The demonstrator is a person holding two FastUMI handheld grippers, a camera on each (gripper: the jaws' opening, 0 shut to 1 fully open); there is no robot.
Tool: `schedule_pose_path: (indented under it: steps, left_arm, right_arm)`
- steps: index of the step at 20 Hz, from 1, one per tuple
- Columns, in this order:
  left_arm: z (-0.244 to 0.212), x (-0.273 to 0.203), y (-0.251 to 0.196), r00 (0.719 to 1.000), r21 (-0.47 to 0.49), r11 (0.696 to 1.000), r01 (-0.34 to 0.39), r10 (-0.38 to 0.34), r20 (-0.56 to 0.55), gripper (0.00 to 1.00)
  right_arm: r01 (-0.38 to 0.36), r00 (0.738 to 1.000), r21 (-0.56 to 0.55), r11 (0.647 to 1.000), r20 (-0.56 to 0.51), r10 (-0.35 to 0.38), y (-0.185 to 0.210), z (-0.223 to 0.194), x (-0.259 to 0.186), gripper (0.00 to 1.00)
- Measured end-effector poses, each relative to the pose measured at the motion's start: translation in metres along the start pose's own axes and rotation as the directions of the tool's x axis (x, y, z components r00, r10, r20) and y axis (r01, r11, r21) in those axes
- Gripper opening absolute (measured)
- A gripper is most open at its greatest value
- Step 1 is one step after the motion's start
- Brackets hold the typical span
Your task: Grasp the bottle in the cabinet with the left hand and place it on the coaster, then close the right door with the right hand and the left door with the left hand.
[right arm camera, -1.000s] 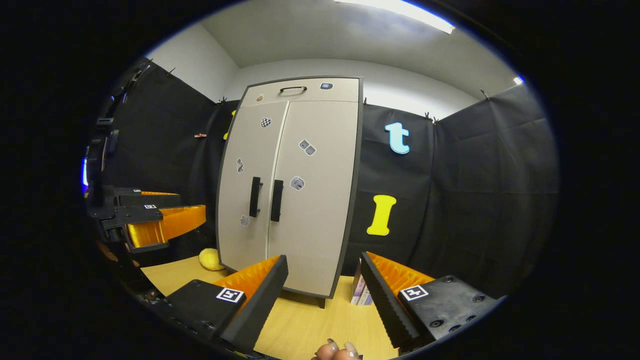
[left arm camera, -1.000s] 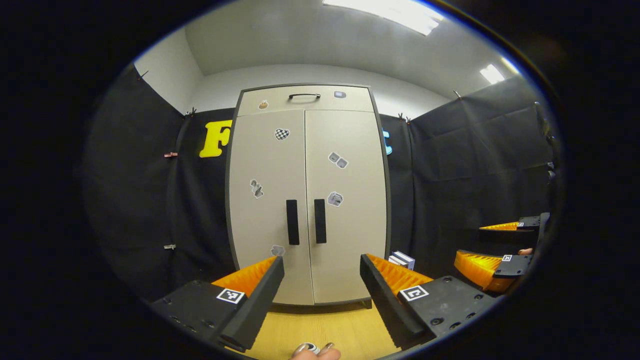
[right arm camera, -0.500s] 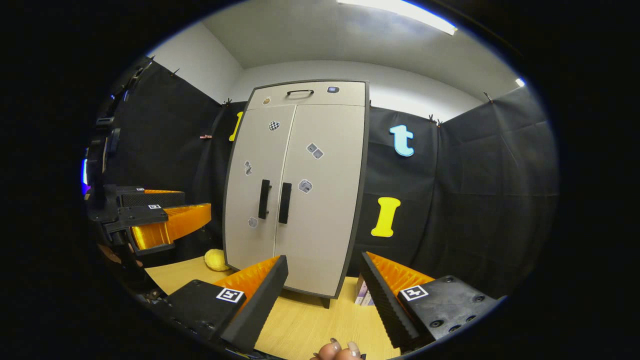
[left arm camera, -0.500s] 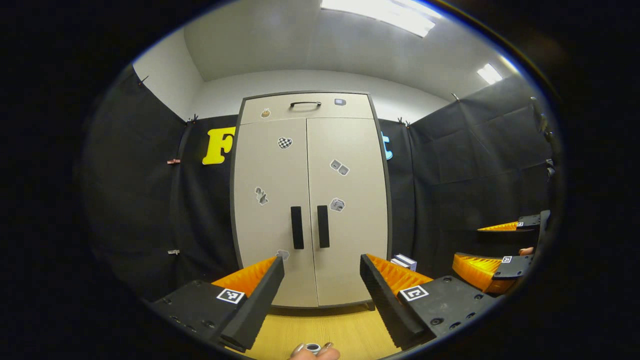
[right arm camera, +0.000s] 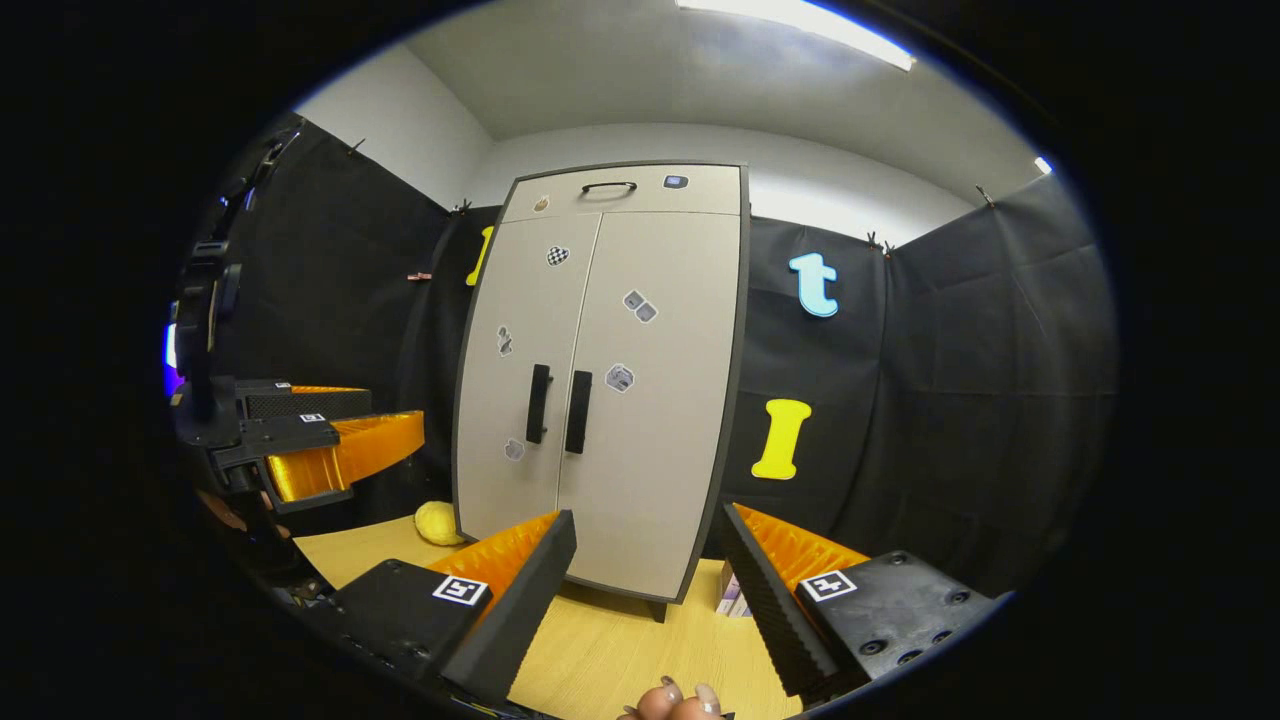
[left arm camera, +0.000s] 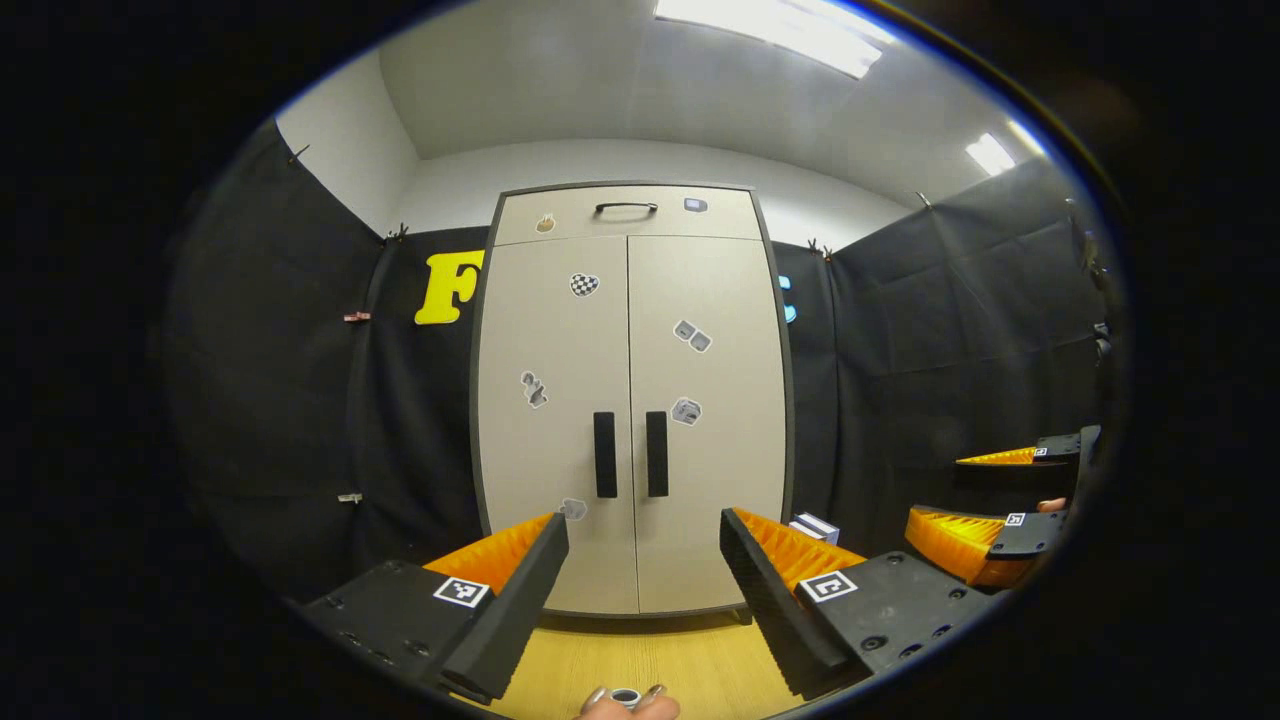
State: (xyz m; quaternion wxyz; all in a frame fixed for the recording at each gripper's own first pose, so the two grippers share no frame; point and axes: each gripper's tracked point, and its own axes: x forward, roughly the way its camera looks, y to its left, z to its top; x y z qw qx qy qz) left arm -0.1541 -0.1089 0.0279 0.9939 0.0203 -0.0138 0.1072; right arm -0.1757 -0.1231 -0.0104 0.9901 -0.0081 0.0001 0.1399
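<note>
Left gripper view puts the cabinet [left arm camera: 632, 400] straight ahead of me, standing on the wooden table [left arm camera: 650, 665] with both doors shut, so I cannot see the bottle or tell where it sits. My left gripper [left arm camera: 640, 585] is spread wide with nothing between its fingers, held well back from the cabinet and aimed at the lower part of the doors, below the two dark handles [left arm camera: 630, 454] that sit side by side at the seam. A stack of small boxes [left arm camera: 815, 527] rests just to the right of the cabinet. Off at the right edge I see my right gripper [left arm camera: 985, 505], also spread apart. From the right gripper view, the right gripper [right arm camera: 645, 585] is open and empty, facing the cabinet [right arm camera: 610, 380] at a slant, and a yellow round thing [right arm camera: 438, 522] lies on the table by the cabinet's left corner.
</note>
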Motion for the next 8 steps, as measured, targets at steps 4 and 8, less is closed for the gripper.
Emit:
schedule_pose_path:
  steps: [4,8]
  left_arm:
    - [-0.0027,0.0041,0.0025,1.000,-0.001,1.000,-0.002,0.002,-0.003,0.96]
    - [-0.0041,0.0051,0.0042,1.000,-0.015,1.000,0.018,-0.018,-0.003,0.97]
  right_arm:
    - [-0.008,1.000,-0.001,1.000,0.009,0.008,0.0051,0.0018,0.0034,0.97]
    - [-0.010,1.000,0.003,1.000,0.017,0.010,0.0102,0.0028,0.0074,0.97]
